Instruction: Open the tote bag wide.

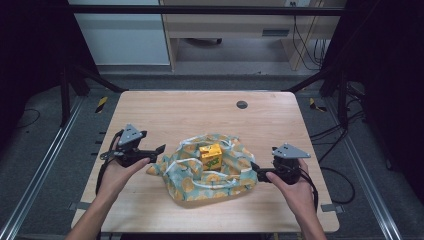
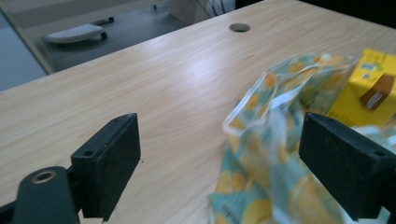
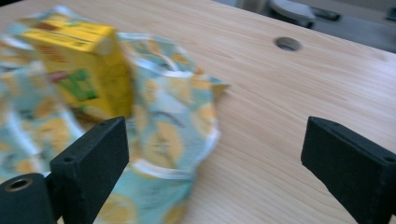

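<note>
High view: a light wooden table (image 1: 150, 110) with a round cable hole (image 1: 242, 104) near the far edge. At the middle of the near half, a crumpled cloth bag (image 1: 192, 182) printed with orange fruit on pale blue-green, mouth spread wide, lying flat on the wood. Inside it, upright, a yellow carton (image 1: 211, 156) with green print. At the bag's left edge, the left gripper (image 1: 159, 149), jaws spread, held in a hand (image 1: 116, 175) reaching in from the bottom. At the bag's right edge, the right gripper (image 1: 253, 169), jaws parted too, tips just beside the cloth, grey three-cornered plate on top.

Left gripper view: two black jaws standing wide apart, nothing pinched. Bare wood (image 2: 163, 93) between them on the left; blurred bag cloth (image 2: 261, 154) in the gap close to the right-hand jaw, contact impossible to tell. Yellow carton (image 2: 369, 88) behind that jaw, cable hole (image 2: 239, 27) far off.

Right gripper view: again two black jaws fully spread, gripping nothing. Bag cloth (image 3: 173, 121) with its white-trimmed rim beside the left-hand jaw, carton (image 3: 79, 65) standing in it, tilted in the frame. Plain wood (image 3: 271, 121) across the rest of the gap, cable hole (image 3: 287, 44) beyond.
</note>
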Available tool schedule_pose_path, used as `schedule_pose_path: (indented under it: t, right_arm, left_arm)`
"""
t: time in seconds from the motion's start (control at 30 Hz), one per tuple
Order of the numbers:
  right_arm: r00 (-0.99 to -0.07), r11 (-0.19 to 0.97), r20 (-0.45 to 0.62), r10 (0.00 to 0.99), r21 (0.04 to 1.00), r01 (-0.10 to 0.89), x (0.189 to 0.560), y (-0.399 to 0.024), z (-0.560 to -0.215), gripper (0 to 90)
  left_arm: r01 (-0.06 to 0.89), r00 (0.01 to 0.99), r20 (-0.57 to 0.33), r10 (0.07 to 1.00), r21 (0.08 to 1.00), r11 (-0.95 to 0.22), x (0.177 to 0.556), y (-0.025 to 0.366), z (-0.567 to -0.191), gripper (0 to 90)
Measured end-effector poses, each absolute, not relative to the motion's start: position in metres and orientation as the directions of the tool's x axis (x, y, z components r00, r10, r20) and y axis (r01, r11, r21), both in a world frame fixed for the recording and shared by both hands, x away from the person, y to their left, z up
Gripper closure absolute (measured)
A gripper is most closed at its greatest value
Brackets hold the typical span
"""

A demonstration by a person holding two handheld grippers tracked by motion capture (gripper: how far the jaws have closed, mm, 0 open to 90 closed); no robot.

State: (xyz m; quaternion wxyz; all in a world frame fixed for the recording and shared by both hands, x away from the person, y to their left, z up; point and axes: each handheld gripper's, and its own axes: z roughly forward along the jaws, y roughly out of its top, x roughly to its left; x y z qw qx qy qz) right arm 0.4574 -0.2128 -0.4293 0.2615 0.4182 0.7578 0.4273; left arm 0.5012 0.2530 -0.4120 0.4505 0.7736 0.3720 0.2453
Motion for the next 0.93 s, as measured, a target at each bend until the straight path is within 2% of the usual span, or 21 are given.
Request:
schedule_pose_path:
  t: [0.2, 0.37, 0.57, 0.8, 0.93]
  right_arm:
    - [-0.406, 0.219, -0.013, 0.914, 0.857, 0.466, 0.466, -0.228, -0.448, 6.9]
    - [-0.354, 0.221, -0.035, 0.935, 0.837, 0.501, 0.469, -0.240, -0.462, 9.5]
    - [-0.342, 0.293, -0.115, 0.933, 0.793, 0.534, 0.465, -0.253, -0.482, 11.6]
    - [-0.298, 0.240, -0.090, 0.950, 0.822, 0.516, 0.452, -0.264, -0.483, 11.5]
    - [-0.294, 0.249, -0.105, 0.950, 0.821, 0.513, 0.452, -0.263, -0.485, 10.8]
  left_arm:
    - [0.391, 0.562, 0.037, 0.826, 0.868, -0.306, 0.494, 0.284, -0.430, 11.3]
    - [0.428, 0.532, 0.024, 0.846, 0.855, -0.293, 0.489, 0.297, -0.443, 7.4]
    - [0.460, 0.526, 0.041, 0.850, 0.826, -0.325, 0.482, 0.302, -0.459, 6.5]
    - [0.495, 0.500, 0.030, 0.865, 0.810, -0.314, 0.468, 0.308, -0.465, 6.5]
    - [0.473, 0.463, 0.074, 0.883, 0.822, -0.317, 0.464, 0.314, -0.462, 6.3]
